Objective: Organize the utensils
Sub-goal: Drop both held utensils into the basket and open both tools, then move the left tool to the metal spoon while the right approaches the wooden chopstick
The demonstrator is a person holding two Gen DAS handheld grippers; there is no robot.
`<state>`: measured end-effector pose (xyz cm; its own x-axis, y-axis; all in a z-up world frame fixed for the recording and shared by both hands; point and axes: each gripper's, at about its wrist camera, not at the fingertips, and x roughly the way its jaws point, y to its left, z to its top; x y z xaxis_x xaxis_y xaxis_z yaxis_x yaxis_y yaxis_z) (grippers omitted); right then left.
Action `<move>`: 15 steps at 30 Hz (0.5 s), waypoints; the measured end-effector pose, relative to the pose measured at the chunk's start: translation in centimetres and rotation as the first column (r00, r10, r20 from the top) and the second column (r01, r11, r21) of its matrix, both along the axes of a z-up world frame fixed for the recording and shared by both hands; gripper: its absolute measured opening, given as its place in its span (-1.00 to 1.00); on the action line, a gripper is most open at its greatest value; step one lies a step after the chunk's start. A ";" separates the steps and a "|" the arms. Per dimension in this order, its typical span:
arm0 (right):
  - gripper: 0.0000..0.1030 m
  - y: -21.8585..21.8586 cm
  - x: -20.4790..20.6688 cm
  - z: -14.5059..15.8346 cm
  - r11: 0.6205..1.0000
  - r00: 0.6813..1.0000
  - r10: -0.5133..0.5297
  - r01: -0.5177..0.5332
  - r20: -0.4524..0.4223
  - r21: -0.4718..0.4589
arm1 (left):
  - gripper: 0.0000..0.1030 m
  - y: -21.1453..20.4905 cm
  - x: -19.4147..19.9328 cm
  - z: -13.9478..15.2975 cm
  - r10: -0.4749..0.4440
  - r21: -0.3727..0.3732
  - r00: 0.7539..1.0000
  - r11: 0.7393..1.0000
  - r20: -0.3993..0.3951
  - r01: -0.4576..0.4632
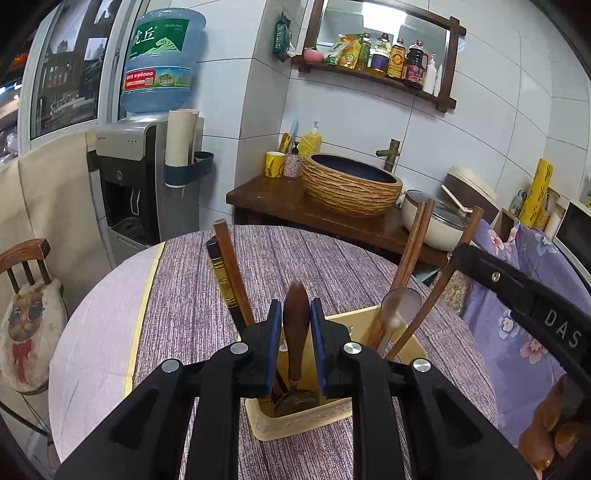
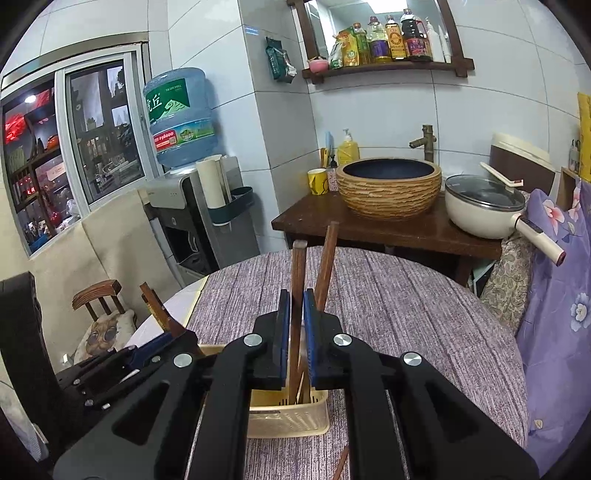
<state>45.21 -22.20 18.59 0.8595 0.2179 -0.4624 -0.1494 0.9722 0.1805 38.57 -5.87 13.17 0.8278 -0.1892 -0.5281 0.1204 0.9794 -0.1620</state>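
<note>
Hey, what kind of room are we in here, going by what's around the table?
Most likely a small home kitchen and dining corner. A shelf of sauce and oil bottles hangs on the tiled wall, a lidded cooking pot sits beside a basin with a tap, and a water dispenser stands nearby.

Lighting is decent indoor stuff, pretty even and a bit cool. Main source looks like a ceiling panel reflected in the mirror [image 1: 384,22], which blows out white there. The window [image 2: 99,129] is dark with red glow behind it. Shadows are soft, nothing harsh on the tablecloth [image 1: 314,266]. Heavy fisheye bending on the wall tiles, black vignette in the corners. The clear spoon [image 1: 400,304] looks smeary.
</note>
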 end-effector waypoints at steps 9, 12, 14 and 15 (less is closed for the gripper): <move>0.06 -0.4 -2.8 -1.3 0.999 0.999 -0.006 0.007 0.043 -0.038 | 0.05 1.8 -3.7 0.1 -0.015 -0.079 0.999 0.997 0.052 0.019; 0.28 -1.1 -4.8 -2.3 0.999 0.998 -0.024 0.026 0.053 -0.045 | 0.35 2.6 -5.6 -0.7 0.003 -0.093 0.999 0.996 0.049 0.002; 0.33 -1.6 -5.9 -3.1 0.999 0.999 -0.027 0.029 0.042 -0.044 | 0.42 3.2 -6.8 -1.4 0.007 -0.105 0.999 0.994 0.040 -0.003; 0.42 -1.8 -6.5 -3.7 0.998 0.999 -0.034 0.035 0.028 -0.047 | 0.44 3.3 -7.3 -1.8 0.009 -0.103 0.999 0.995 0.033 -0.005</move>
